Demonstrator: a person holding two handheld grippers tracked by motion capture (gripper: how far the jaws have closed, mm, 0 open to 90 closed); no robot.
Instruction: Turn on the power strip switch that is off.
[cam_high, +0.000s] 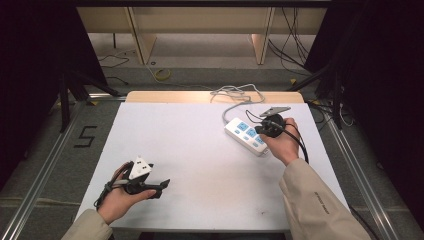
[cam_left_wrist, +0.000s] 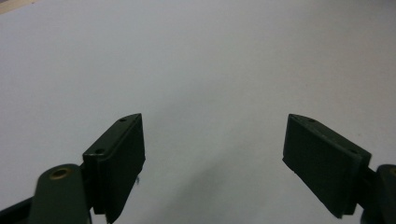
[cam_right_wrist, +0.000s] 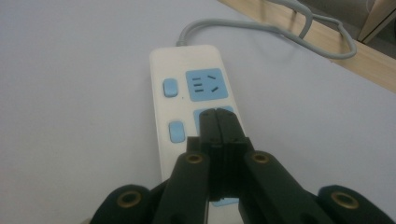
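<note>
A white bench (cam_high: 210, 165) fills the middle of a dim room, with a wooden strip along its far edge and dark frames and loose cables on the floor around it. Toward the far right of the bench lies a white power strip (cam_high: 245, 135) with blue sockets and blue switches; its grey cord (cam_high: 235, 95) runs off over the wooden edge in a loose loop. The right claw (cam_right_wrist: 217, 116), held in the person's right hand (cam_high: 282, 142), is clenched with nothing between its jaws. In the right gripper view, its tips sit over the strip's second blue socket (cam_right_wrist: 214, 114), beside the second blue switch (cam_right_wrist: 176, 131); whether they touch the socket cannot be told. The left claw (cam_left_wrist: 212, 154) is released, its jaws spread wide over bare white surface. In the high view it rests in the left hand (cam_high: 120, 197) at the near left of the bench, well apart from the strip.
</note>
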